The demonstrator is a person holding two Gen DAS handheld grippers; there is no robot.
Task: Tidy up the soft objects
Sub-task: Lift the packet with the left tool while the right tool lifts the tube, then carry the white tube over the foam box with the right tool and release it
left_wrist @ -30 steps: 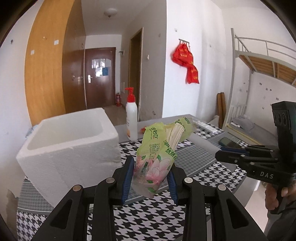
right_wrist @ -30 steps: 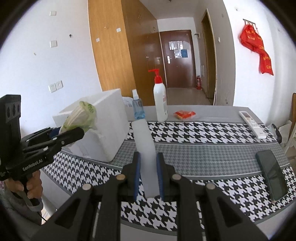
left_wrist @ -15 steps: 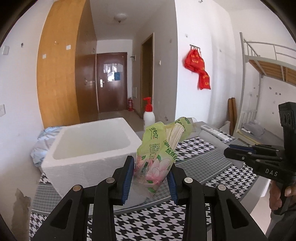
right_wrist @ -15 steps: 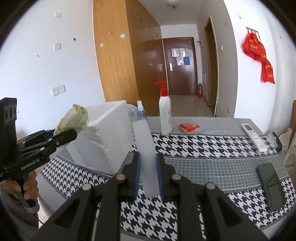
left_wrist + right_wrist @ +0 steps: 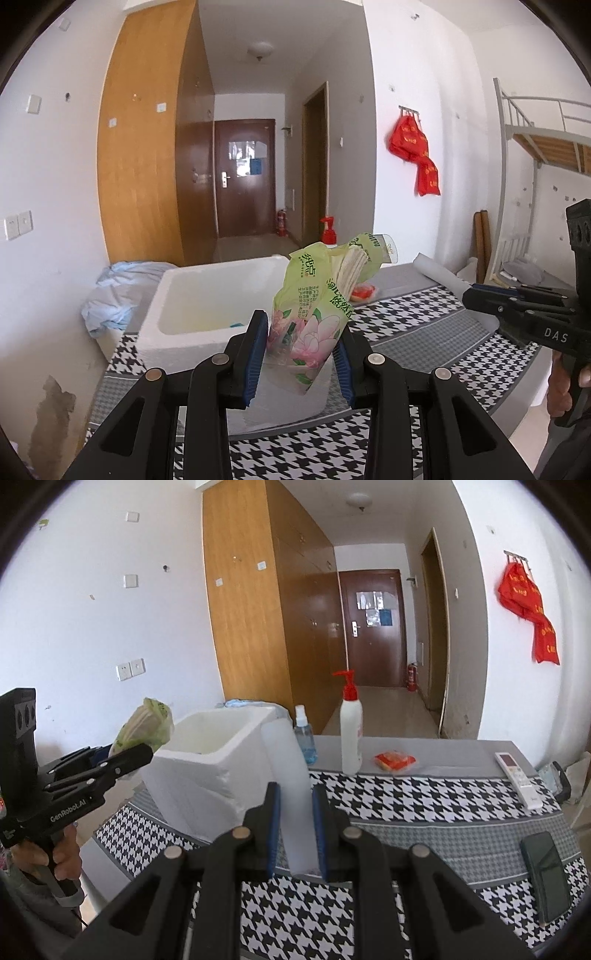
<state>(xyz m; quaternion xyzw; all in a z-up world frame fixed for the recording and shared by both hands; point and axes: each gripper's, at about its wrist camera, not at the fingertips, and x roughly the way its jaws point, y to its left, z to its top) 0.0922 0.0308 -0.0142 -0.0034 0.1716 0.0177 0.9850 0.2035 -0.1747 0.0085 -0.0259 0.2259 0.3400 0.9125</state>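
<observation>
Green flowered plastic tissue pack (image 5: 314, 314), half empty and crumpled, is pinched between the pads of the left gripper (image 5: 301, 354) and held in the air just in front of the white foam box (image 5: 207, 295) on the houndstooth-clothed table (image 5: 424, 805). The right gripper (image 5: 295, 834) clamps a translucent white soft roll (image 5: 290, 775), also off the table. Both look mid-carry toward the box; next, each needs lowering over the open top before letting go (the pack seems nearer). Only the left view shows the box's inside, with a small blue scrap; only the right shows the spray bottle (image 5: 304, 734), pump bottle (image 5: 351, 723), remote (image 5: 517, 775) and phone (image 5: 546, 875).
</observation>
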